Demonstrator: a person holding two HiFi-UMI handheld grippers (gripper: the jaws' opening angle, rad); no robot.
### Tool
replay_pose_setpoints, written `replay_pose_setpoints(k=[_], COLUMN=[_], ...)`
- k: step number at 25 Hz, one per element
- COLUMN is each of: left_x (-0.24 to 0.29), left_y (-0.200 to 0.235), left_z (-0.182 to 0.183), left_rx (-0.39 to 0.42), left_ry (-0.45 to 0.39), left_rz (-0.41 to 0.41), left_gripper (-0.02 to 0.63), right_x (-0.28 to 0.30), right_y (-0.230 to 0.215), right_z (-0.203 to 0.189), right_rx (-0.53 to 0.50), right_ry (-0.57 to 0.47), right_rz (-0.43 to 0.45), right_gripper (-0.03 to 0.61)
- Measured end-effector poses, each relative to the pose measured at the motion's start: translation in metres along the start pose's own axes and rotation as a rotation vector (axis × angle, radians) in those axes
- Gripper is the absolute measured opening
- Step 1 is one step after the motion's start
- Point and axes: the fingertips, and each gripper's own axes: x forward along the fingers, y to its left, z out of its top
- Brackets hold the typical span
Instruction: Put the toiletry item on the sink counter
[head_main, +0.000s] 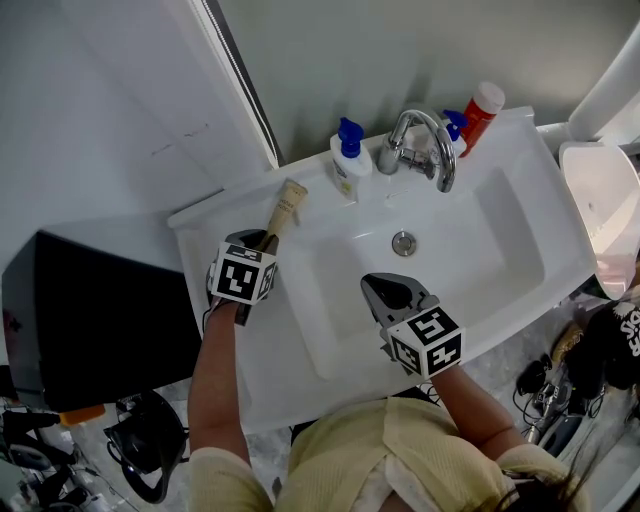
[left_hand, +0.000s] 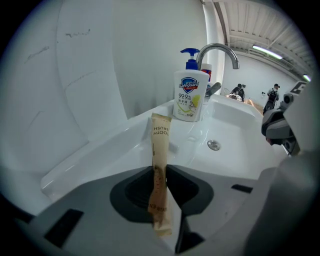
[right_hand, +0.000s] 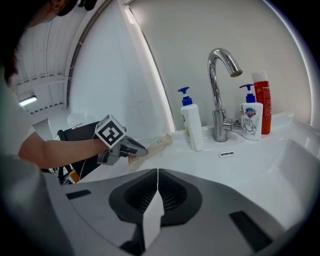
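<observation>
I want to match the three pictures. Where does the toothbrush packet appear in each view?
Head view: toothbrush packet, upper left of centre.
Left gripper view: centre, running up from the bottom.
Right gripper view: left of centre, small.
Shared landmark: the faucet, to the packet's right in all three.

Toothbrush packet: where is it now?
Head view, left: the toothbrush packet is held by the left gripper at the sink counter's back-left corner, tip toward the soap bottle.

Toothbrush packet (head_main: 285, 208) at the sink's (head_main: 520, 290) left rim; soap bottle (head_main: 350, 165) left of the faucet (head_main: 420, 140), small bottle (head_main: 455, 130) and tall can (head_main: 482, 110) to its right.
</observation>
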Motion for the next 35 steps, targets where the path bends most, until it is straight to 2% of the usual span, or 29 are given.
replay_pose_setpoints(k=[11, 16, 24, 35], left_x=[0.01, 0.009, -0.002, -0.018], left_y=[0.003, 0.004, 0.007, -0.008], left_z=[0.007, 0.008, 0.019, 0.01], left_rx=[0.025, 0.043, 0.013, 0.01], left_ry=[0.004, -0.003, -0.079, -0.073], left_rz=[-0.012, 0.011, 0.052, 0.051], left_gripper=[0.12, 0.142, 0.155, 0.15], right_x=[0.001, 0.001, -0.005, -0.015], right_y=[-0.002, 0.0, 0.001, 0.009], right_z=[-0.003, -0.002, 0.0, 0.002], right_rx=[0.01, 0.012, 0.012, 0.002], right_ry=[0.007, 0.003, -0.009, -0.029], right_rz=[-0.007, -0.007, -0.018, -0.031], right_gripper=[0.029, 0.029, 0.029, 0.029])
